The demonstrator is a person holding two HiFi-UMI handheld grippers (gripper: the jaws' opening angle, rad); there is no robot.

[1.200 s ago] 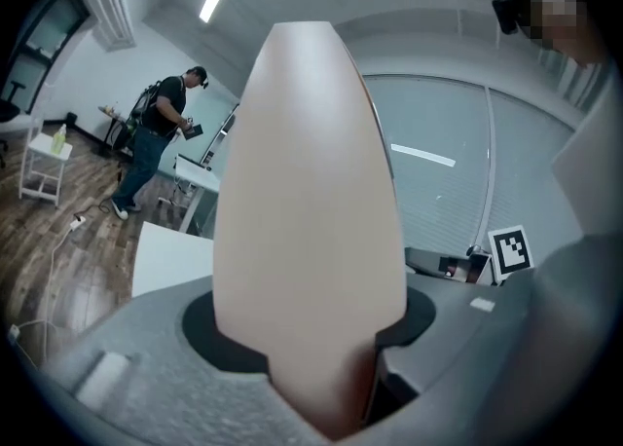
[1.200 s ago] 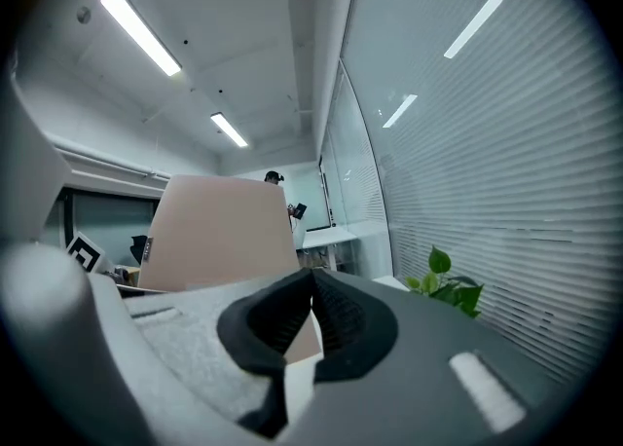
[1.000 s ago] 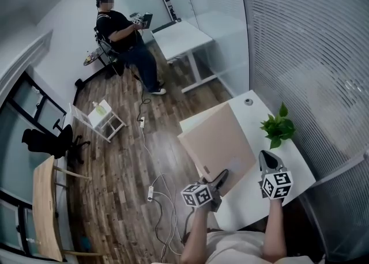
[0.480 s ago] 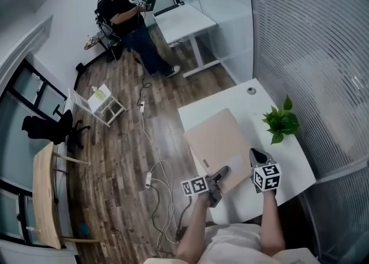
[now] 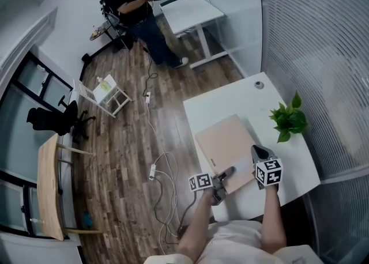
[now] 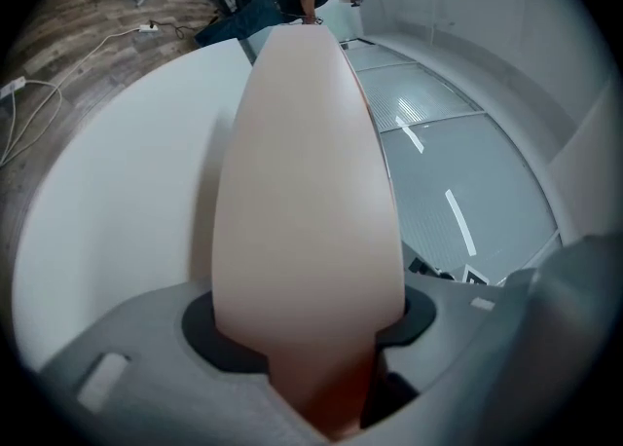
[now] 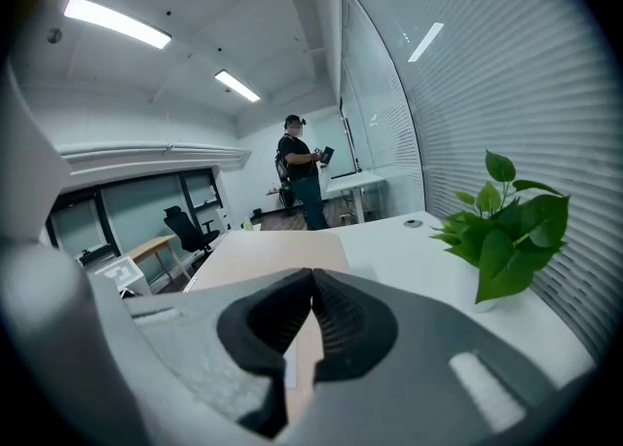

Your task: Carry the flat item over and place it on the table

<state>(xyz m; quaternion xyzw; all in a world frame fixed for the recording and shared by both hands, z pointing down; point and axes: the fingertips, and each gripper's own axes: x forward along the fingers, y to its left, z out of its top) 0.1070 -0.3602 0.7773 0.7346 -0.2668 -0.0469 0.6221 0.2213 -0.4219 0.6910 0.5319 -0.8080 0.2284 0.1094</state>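
The flat item is a beige board [image 5: 228, 144] lying low over the white table [image 5: 230, 98], near its front left part. My left gripper [image 5: 226, 173] is shut on the board's near corner; in the left gripper view the board [image 6: 307, 191] fills the space between the jaws of that gripper [image 6: 311, 319]. My right gripper [image 5: 258, 152] is shut on the board's near right edge. In the right gripper view its ribbed jaws [image 7: 311, 283] meet over the thin board [image 7: 263, 249], which stretches away flat over the table.
A potted green plant [image 5: 290, 121] stands at the table's right edge, close to my right gripper. A round cable grommet [image 5: 259, 85] sits at the far end. Cables [image 5: 164, 165] trail on the wooden floor at left. A person [image 5: 135, 9] stands by a second white table [image 5: 193, 12].
The board has come down from a raised, tilted position to lie nearly flat over the table. Both grippers moved with it, still holding its near edge. The person in the background stepped right.
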